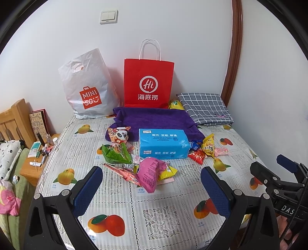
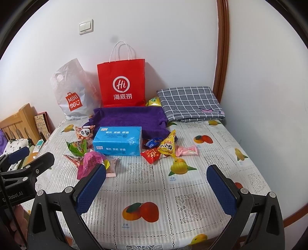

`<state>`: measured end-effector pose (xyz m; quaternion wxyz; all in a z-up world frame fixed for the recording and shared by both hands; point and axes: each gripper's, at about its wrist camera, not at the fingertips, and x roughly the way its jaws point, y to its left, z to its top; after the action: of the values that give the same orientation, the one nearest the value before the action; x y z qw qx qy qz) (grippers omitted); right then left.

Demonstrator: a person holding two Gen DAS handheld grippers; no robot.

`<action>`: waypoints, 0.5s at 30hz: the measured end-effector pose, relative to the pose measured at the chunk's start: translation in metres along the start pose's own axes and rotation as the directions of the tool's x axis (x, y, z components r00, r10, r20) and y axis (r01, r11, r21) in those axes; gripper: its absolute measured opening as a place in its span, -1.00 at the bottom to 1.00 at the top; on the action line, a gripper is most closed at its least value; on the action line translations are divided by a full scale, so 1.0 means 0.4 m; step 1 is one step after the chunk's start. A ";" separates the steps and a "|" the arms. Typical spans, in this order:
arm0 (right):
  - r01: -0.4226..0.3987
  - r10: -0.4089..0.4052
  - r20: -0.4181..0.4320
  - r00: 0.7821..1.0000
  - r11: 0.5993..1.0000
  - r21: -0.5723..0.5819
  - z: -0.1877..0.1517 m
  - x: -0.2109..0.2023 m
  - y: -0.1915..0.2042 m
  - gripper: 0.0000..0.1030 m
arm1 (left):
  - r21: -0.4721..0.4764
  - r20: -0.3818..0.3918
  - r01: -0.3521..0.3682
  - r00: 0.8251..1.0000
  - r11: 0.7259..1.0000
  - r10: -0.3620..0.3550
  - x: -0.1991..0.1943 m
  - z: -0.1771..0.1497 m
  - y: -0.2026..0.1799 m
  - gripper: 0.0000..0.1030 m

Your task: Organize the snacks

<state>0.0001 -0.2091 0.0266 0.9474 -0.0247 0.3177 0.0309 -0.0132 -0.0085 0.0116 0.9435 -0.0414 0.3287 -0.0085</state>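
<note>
Left wrist view, crinkly foil snack packets (image 1: pixel 154 173) mid-desk, glossy blue tissue pack (image 1: pixel 163 143), red paper "Hi" bag (image 1: pixel 148 84) at far edge — both grippers' (image 1: pixel 151 189) (image 2: pixel 156 189) jaws apart, empty.

A folded grey checked cloth (image 2: pixel 189 102) is laid beside a crumpled purple towel (image 2: pixel 130 119); a white wall switch (image 1: pixel 109 17) is mounted above.

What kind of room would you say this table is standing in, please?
Most likely a bedroom at home. A wooden bed frame with bedding stands left of the table, beside a small nightstand cluttered with tubes and bottles. Shopping bags lean on the wall by a light switch.
</note>
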 end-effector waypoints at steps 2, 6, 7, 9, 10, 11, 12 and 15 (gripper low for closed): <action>0.000 0.000 -0.004 1.000 1.000 0.002 -0.001 0.001 -0.001 1.00 | -0.001 0.001 0.001 1.000 1.000 -0.001 -0.002 0.001 -0.001 0.98; -0.003 0.003 -0.007 1.000 1.000 0.007 -0.001 0.003 0.000 1.00 | 0.000 0.001 -0.001 1.000 1.000 0.001 -0.003 0.003 -0.003 0.98; -0.003 0.003 -0.008 1.000 1.000 0.007 -0.002 0.003 0.002 1.00 | -0.001 0.000 -0.001 1.000 1.000 0.001 -0.004 0.005 -0.004 0.98; 0.000 0.000 -0.011 1.000 1.000 0.008 -0.001 0.005 0.002 1.00 | -0.001 0.001 0.000 1.000 1.000 0.000 -0.003 0.006 -0.006 0.98; 0.000 0.000 -0.012 1.000 1.000 0.009 0.000 0.005 0.002 1.00 | -0.001 0.001 0.000 1.000 1.000 0.000 -0.003 0.007 -0.006 0.98; 0.000 0.000 -0.012 1.000 1.000 0.010 0.000 0.005 0.002 1.00 | -0.001 0.002 -0.001 1.000 1.000 0.001 -0.003 0.007 -0.005 0.98; -0.001 0.001 -0.012 1.000 1.000 0.012 0.000 0.005 0.003 1.00 | -0.003 0.000 0.000 1.000 1.000 0.000 -0.002 0.007 -0.005 0.98; -0.001 0.001 -0.010 1.000 1.000 0.008 0.001 0.004 0.002 1.00 | -0.006 0.001 0.000 1.000 1.000 0.000 -0.003 0.006 -0.004 0.98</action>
<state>0.0016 -0.2081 0.0261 0.9459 -0.0210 0.3224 0.0299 -0.0126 -0.0100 0.0142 0.9436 -0.0440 0.3282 -0.0073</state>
